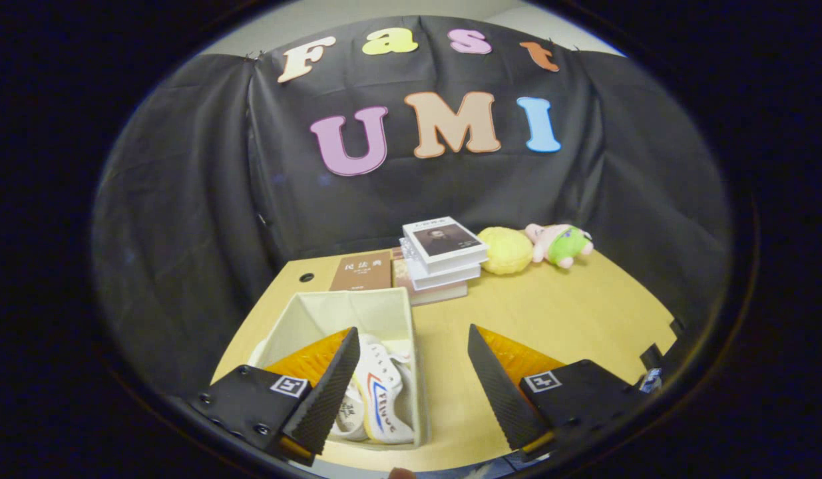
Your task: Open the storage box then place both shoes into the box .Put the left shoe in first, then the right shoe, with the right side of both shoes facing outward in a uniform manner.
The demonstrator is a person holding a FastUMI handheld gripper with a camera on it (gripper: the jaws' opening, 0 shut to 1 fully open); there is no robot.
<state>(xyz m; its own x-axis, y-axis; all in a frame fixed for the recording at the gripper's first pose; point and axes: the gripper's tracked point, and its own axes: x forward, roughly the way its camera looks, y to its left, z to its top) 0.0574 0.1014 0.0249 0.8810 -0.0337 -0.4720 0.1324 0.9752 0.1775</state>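
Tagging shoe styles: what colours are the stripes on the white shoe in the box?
Red and blue stripes on the white canvas shoe, clearest in the gripper view.

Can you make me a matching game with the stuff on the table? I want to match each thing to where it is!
Things:
1. shoes
2. storage box
3. yellow plush
4. gripper

Places:
A. beside the stack of books, next to the pink and green plush toy
B. inside the box, by the left finger
C. jaws open, holding nothing
D. open on the wooden table, in front of the brown book

Pairs: 1-B, 2-D, 3-A, 4-C
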